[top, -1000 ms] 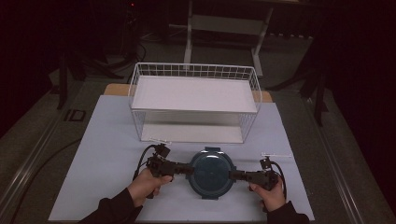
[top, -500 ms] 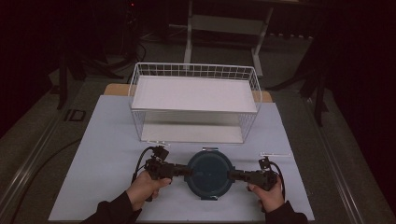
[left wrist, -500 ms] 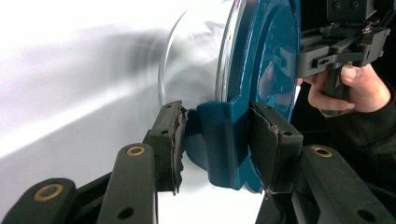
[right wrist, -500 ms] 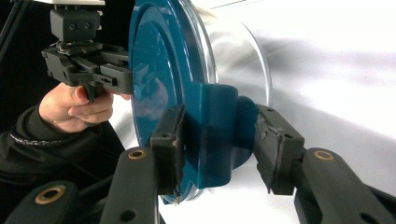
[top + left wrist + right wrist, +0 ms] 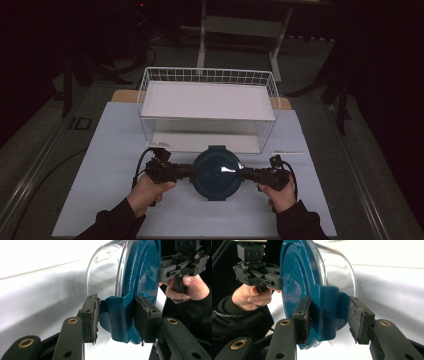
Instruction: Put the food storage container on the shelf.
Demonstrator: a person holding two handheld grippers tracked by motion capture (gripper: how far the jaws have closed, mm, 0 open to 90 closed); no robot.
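A round glass container with a dark teal lid hangs just above the white mat, in front of the wire basket. It is held between my two grippers. My left gripper is shut on the lid's left side tab, with a pad on either side of it. My right gripper is shut on the opposite tab in the same way. The glass bowl shows clear and empty beneath the lid. Each gripper view also shows the other hand and gripper across the lid.
A white wire basket with a white floor stands behind the container at the middle of the table. A thin pale stick lies on the mat to the basket's right. Dark floor and cables surround the table.
Both grippers and the container between them have risen and shifted toward the basket and slightly left. The grip on the tabs looks unchanged.
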